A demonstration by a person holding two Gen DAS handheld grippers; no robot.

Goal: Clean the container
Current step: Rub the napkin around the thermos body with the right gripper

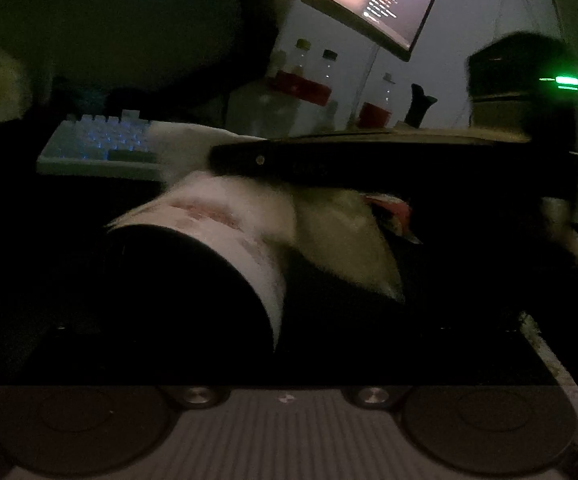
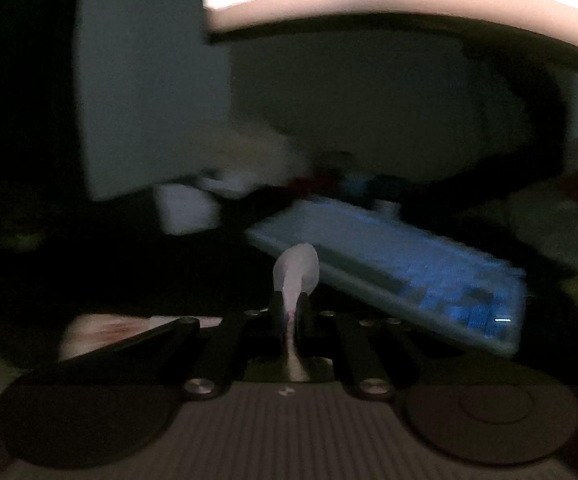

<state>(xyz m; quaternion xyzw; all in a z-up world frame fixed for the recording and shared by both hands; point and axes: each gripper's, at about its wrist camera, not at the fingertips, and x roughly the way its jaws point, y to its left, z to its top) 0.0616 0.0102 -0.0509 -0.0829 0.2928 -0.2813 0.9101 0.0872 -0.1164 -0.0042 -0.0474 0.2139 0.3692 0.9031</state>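
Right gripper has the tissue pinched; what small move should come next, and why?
Probably bring the tissue, pinched in the shut right gripper, back to the container: reddish smears still show on its white inner wall.

White container (image 1: 217, 216) w/ dark inside, red-stained rim, lying tilted on dark surface.

The container (image 1: 209, 248) is black outside, its white lining smeared with red stains. A white tissue (image 2: 295, 270) shows faint pink marks where the black right claw (image 2: 291, 312) pinches it. The pale keyboard (image 2: 409, 264) glows blue between its keys. Clear bottles (image 1: 301, 76) carry red labels. A green light bar (image 1: 565, 80) shines on a black device, and the table (image 1: 49, 216) is black.
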